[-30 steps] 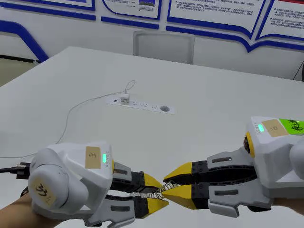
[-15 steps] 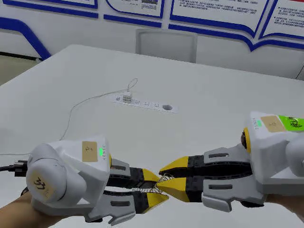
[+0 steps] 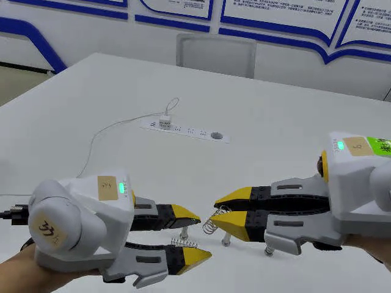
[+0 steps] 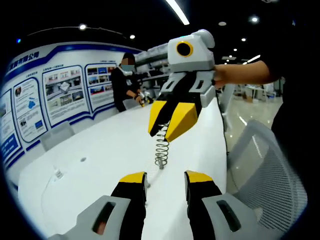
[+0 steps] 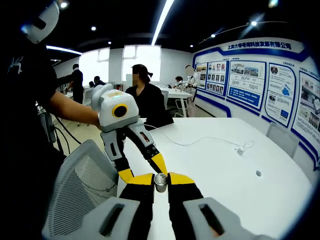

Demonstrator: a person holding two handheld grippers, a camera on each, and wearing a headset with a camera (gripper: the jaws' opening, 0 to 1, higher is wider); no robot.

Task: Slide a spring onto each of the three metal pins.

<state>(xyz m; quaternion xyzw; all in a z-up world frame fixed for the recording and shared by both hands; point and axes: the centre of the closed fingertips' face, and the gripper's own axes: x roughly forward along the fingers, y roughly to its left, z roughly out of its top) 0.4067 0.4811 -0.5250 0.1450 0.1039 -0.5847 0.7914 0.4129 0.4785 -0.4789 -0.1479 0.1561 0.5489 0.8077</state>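
Spring [image 3: 211, 223] now hangs from the right tongs [image 3: 215, 211] alone, pinched at one end. The left tongs [image 3: 204, 235] have released it and stand wide. It hovers just above the pins [image 3: 226, 240], seemingly ready to slide on.

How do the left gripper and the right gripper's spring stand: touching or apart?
Apart: the left gripper view shows bare table between the open left gripper and the spring.

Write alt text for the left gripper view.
At the top, the right gripper, white with yellow-tipped jaws, holds a coiled metal spring hanging down toward the white table. The left gripper stands open below it, yellow-tipped jaws apart.
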